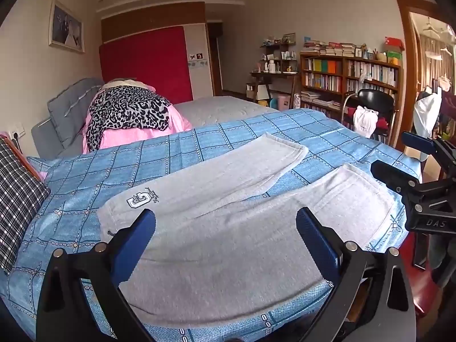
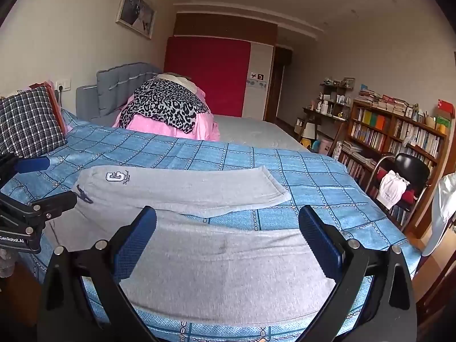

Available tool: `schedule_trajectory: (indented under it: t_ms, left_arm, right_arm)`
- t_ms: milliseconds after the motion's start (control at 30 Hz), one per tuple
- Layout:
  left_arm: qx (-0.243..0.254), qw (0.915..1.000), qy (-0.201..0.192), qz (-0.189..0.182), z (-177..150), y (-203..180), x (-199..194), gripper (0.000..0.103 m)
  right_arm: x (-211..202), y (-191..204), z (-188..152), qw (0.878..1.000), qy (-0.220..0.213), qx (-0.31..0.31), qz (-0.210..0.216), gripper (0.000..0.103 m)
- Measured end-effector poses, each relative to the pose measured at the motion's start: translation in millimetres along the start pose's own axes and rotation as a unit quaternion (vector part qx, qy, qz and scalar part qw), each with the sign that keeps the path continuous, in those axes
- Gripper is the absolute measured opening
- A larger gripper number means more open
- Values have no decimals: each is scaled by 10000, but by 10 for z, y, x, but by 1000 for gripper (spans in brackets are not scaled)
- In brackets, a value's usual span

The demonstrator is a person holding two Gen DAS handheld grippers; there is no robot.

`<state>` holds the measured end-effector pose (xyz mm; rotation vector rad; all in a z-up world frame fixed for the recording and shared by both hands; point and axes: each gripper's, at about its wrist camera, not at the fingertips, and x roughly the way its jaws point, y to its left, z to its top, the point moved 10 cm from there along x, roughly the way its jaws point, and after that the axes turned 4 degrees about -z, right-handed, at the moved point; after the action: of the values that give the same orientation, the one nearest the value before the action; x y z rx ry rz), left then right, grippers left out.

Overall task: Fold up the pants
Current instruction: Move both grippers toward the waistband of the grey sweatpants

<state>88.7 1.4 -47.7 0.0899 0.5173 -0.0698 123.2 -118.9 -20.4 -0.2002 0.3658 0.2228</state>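
Both sets of jaws stood wide open, nothing between the pads. Left gripper (image 1: 225,245) and right gripper (image 2: 228,242) both hovered low over the near edge of the grey pants (image 1: 228,222), tilted down toward them.

Pants lay flat and unfolded on the blue checked bedspread (image 1: 85,199), 2 legs spread apart in a V. Long axis ran left to right across both views: waistband with the logo patch (image 1: 138,198) on the left, cuffs on the right. Left gripper sat nearer the waist, right gripper nearer the near leg's cuff, so each had its own end. No fold made yet, in my read.

Beyond: a plaid pillow (image 2: 28,119), a leopard-print blanket (image 2: 165,105), a bookshelf (image 2: 399,134) along the right wall.
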Motion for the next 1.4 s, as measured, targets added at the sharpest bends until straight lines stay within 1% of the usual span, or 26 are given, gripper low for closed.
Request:
schedule_trajectory:
  t_ms: [100, 333, 800, 1033, 1233, 1400]
  left_arm:
    - [12, 10000, -42, 58, 11, 7, -17, 98]
    - [12, 9998, -101, 163, 48, 49, -38, 98]
    - [58, 9989, -238, 410, 126, 136, -74, 98]
    - [48, 9979, -340, 557, 178, 215, -79, 98]
    - [73, 9960, -521, 728, 290, 293, -113, 98]
    - [33, 9942, -648, 855, 400, 379, -69, 98]
  right_arm:
    - [96, 22, 14, 10000, 48, 44, 22, 101]
    - [126, -6, 50, 9999, 69, 87, 18, 101]
    - [108, -65, 118, 9999, -27, 160, -20, 101]
    - [126, -123, 226, 9996, -129, 247, -73, 101]
    - [240, -154, 304, 9995, -100, 296, -74, 101]
    - [363, -239, 370, 9991, -94, 393, -97, 101]
